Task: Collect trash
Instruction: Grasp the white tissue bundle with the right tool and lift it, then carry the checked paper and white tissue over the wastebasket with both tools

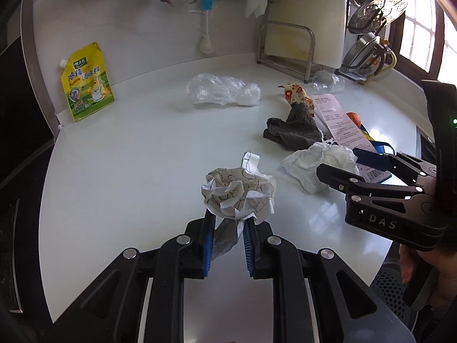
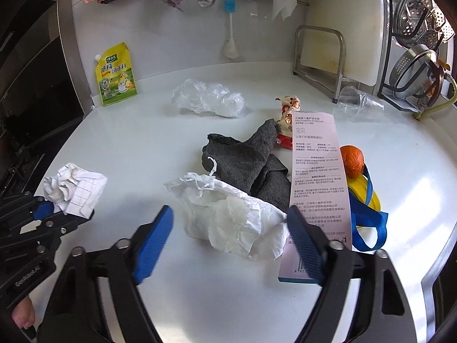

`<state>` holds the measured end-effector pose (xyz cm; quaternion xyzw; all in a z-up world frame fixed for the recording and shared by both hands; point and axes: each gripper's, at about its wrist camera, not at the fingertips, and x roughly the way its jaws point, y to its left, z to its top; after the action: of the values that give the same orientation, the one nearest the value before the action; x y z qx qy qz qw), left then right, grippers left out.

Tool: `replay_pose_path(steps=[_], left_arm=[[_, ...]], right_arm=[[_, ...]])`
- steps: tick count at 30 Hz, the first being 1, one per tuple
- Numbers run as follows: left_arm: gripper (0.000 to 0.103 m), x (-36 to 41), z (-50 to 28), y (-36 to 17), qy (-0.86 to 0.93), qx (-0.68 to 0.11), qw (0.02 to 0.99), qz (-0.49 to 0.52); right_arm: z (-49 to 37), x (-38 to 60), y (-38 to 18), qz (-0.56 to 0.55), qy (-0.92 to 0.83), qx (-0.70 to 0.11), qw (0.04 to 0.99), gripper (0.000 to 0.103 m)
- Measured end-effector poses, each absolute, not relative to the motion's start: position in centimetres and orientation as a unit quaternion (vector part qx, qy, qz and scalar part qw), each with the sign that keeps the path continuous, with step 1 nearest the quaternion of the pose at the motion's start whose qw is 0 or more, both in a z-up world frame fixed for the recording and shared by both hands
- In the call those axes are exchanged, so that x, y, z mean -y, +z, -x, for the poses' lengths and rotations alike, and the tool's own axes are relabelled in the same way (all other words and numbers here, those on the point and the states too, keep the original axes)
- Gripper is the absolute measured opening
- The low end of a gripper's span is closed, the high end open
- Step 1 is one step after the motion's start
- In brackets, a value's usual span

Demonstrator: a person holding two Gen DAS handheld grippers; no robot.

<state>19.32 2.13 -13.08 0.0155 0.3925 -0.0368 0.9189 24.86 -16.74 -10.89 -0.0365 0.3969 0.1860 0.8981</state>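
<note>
The left gripper (image 1: 227, 228) pinches a crumpled paper ball (image 1: 238, 195) at the counter's (image 1: 128, 157) six o'clock edge. The right gripper (image 2: 230, 228), jaws spread wide, straddles a white tissue wad (image 2: 231, 223); a clear plastic bag (image 2: 208, 98) lies toward twelve o'clock.

Glossy white counter (image 2: 142, 131); creased paper wad (image 1: 238, 193); matt grey cloth (image 2: 245, 160) (terry-like); clear, crinkled plastic bag (image 2: 208, 97).

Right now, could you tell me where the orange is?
In the right wrist view, the orange sits right of centre on the counter, beside the pink toothbrush package, against the yellow bag.
</note>
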Motion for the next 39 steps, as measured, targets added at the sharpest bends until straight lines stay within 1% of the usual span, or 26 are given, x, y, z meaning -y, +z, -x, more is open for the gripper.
replay_pose_path(steps=[1,3,5,6,7,12,19,27,39], left_arm=[[0.018,-2.5,-19.2,-13.1,-0.034,-0.392,0.919,-0.013],[0.019,-2.9,-19.1,-13.2,-0.03,-0.393,0.919,-0.012],[0.019,-3.2,-19.1,-13.4,-0.028,-0.396,0.918,-0.011],[0.019,-3.4,-19.1,-13.4,-0.028,-0.396,0.918,-0.008],[0.019,-3.5,-19.0,-13.4,-0.028,-0.396,0.918,-0.006],[0.019,-3.5,-18.6,-13.3,-0.032,-0.394,0.919,-0.003],[0.02,-3.6,-17.2,-12.1,-0.034,-0.384,0.923,0.003],[0.02,-3.2,-13.8,-9.2,-0.039,-0.359,0.932,-0.004],[0.02,-1.2,-7.7,-7.2,-0.058,-0.342,0.938,-0.019]], right_arm=[[-25.0,16.7,-11.2,0.036,0.184,-0.402,0.896,0.045],[-25.2,16.6,-11.4,0.034,0.186,-0.405,0.894,0.045],[-25.1,16.4,-11.5,0.04,0.186,-0.407,0.894,0.038],[-25.1,16.3,-11.6,0.043,0.186,-0.407,0.893,0.021],[-25.0,16.2,-11.6,0.043,0.186,-0.408,0.893,0.011],[-24.3,16.5,-10.7,0.033,0.195,-0.399,0.895,0.008],[-21.3,16.9,-7.6,0.019,0.21,-0.368,0.906,0.008],[-15.8,18.3,-4.8,0.028,0.199,-0.338,0.919,0.008],[-6.2,23.3,-3.0,-0.025,0.187,-0.322,0.928,0.008]])
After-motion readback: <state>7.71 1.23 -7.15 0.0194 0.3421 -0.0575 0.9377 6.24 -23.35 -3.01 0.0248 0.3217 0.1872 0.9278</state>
